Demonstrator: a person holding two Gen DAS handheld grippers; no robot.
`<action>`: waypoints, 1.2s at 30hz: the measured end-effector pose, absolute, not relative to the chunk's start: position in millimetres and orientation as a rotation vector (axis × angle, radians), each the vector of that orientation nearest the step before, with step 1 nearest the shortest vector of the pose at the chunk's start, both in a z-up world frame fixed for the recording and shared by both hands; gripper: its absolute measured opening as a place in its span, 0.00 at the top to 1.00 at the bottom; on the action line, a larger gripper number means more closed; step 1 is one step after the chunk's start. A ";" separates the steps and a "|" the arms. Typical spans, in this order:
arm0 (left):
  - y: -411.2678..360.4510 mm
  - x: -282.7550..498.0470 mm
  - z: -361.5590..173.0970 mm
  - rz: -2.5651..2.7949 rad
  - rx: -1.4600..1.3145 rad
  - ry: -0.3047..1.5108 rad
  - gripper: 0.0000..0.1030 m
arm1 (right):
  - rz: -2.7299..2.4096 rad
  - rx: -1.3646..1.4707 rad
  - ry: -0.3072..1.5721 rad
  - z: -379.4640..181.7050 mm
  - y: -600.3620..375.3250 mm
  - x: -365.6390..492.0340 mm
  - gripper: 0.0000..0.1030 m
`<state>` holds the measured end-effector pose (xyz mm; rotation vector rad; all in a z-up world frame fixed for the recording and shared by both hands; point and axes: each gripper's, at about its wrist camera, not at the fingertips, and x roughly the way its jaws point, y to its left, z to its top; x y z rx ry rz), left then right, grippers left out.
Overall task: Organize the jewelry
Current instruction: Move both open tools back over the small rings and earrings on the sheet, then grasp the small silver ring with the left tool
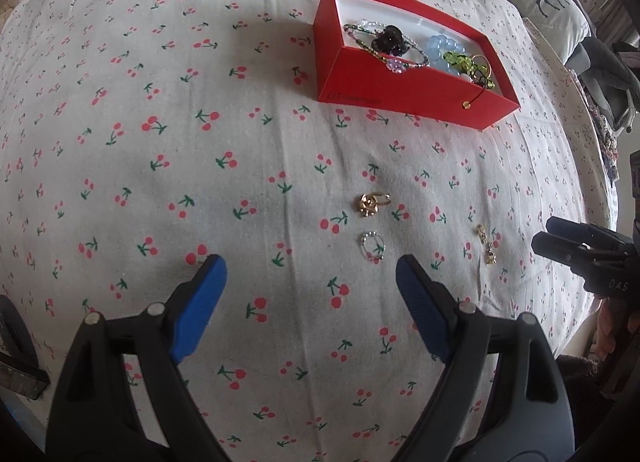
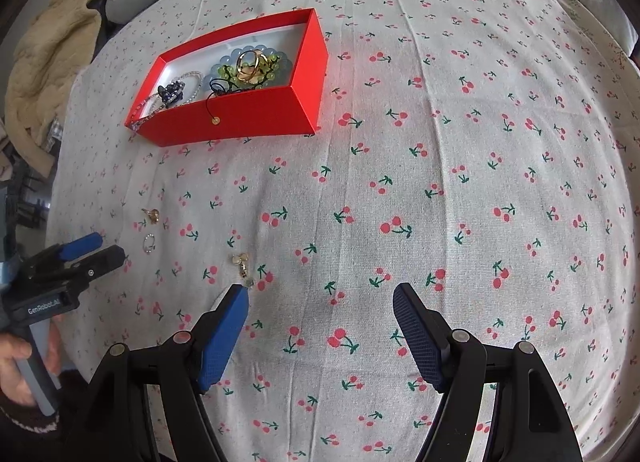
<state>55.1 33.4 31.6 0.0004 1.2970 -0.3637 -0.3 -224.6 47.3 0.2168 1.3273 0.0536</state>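
Both wide open, nothing between: left gripper (image 1: 310, 274), right gripper (image 2: 320, 298). Loads of bare cherry cloth (image 2: 460, 181) right of red box (image 2: 248, 113).

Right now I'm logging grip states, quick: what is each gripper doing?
Left gripper: open, holding nothing, above the cherry-print cloth.
Right gripper: open, holding nothing; gold earrings lie just beyond its left fingertip.

Box (image 1: 404, 89): I see it on the cloth (image 1: 160, 181), bracelets (image 1: 384, 43) inside.
Rings (image 1: 372, 203): 2, before the box.
Earrings (image 1: 486, 248): right of them.
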 end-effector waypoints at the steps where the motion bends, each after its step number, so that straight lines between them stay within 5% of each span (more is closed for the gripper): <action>1: 33.5 56.0 31.2 -0.369 -0.009 1.292 0.17 | 0.053 0.222 1.334 45.7 -224.1 -0.1 0.26; 10: 8.5 57.3 27.8 -0.459 -0.035 1.291 0.56 | 0.045 0.264 1.345 41.6 -223.7 6.2 0.26; 24: -28.2 51.1 20.8 -0.403 0.204 1.246 0.86 | 0.059 0.254 1.345 36.8 -208.5 14.3 0.26; 25: -28.4 51.0 21.4 -0.405 0.205 1.244 0.95 | 0.059 0.254 1.345 36.6 -207.4 15.2 0.26; 36: 6.0 54.6 32.9 -0.363 0.154 1.231 0.97 | 0.088 0.262 1.341 34.6 -179.2 33.5 0.26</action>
